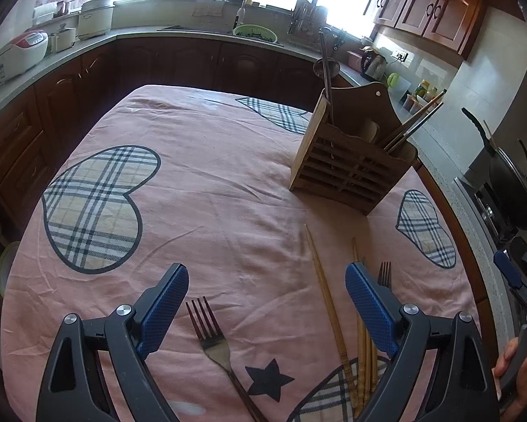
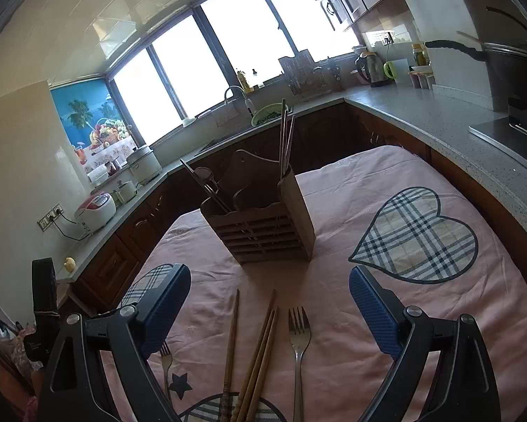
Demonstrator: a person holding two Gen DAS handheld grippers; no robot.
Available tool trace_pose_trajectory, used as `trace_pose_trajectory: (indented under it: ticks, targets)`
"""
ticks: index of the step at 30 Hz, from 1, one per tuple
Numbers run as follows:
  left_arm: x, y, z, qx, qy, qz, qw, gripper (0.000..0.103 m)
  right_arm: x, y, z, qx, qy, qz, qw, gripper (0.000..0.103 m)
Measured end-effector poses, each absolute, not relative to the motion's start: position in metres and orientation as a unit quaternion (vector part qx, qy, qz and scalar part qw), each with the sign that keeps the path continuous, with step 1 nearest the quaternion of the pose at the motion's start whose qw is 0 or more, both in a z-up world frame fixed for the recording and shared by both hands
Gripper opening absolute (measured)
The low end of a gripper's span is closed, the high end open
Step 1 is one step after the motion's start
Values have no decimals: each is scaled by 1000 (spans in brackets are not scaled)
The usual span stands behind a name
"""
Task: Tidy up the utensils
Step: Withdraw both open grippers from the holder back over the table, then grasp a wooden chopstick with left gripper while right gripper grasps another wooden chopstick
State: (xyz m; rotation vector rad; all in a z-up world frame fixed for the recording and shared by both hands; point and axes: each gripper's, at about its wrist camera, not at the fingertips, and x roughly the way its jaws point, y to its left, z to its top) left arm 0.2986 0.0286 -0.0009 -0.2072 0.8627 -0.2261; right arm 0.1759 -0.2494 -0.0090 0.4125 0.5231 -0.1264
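Note:
A slatted wooden utensil holder point(image 1: 348, 168) point(image 2: 263, 225) stands on the pink cloth, with chopsticks and a ladle sticking out of it. On the cloth lie a fork point(image 1: 210, 337), a single wooden chopstick point(image 1: 325, 292), a bundle of chopsticks point(image 1: 363, 344) and a second fork point(image 1: 385, 274). My left gripper point(image 1: 267, 283) hovers open above the first fork and the single chopstick. In the right wrist view my right gripper point(image 2: 268, 288) stands open over the chopsticks point(image 2: 260, 348) and a fork point(image 2: 298, 344). Another fork point(image 2: 165, 358) lies under its left finger.
The pink tablecloth point(image 1: 207, 190) with plaid hearts covers the table. Dark kitchen cabinets and a grey counter point(image 2: 439, 119) with a sink, rice cookers point(image 1: 20, 52), a kettle and a wok point(image 1: 513, 183) wrap around it. A person's hand point(image 1: 513, 369) shows at the right edge.

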Motion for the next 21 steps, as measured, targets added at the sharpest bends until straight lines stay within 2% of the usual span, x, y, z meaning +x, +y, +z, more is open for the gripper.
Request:
trace_pose_trajectory:
  ticks: [9,11,14,16,19,21]
  targets:
    - [340,-7,-22,-57,450,-114,884,90,201,-252,-28,196,298,-57,933,91]
    - [350,-15,-27,-49,455,-114,882,89,209,-253,-34,195,311,-56,928,82]
    - [365,-26,-37,-43,463,-118,877,82,223,-255,-46,204,336,-49,918,66]
    - [375,-33,-45,-39,469,-122,874,79,234,-256,-56,206,355,-46,911,45]
    - [389,-43,-56,-30,476,-127,870,74,250,-255,-69,208,382,-39,900,33]
    - [399,-49,-66,-22,483,-129,866,67,260,-254,-79,209,398,-30,893,30]
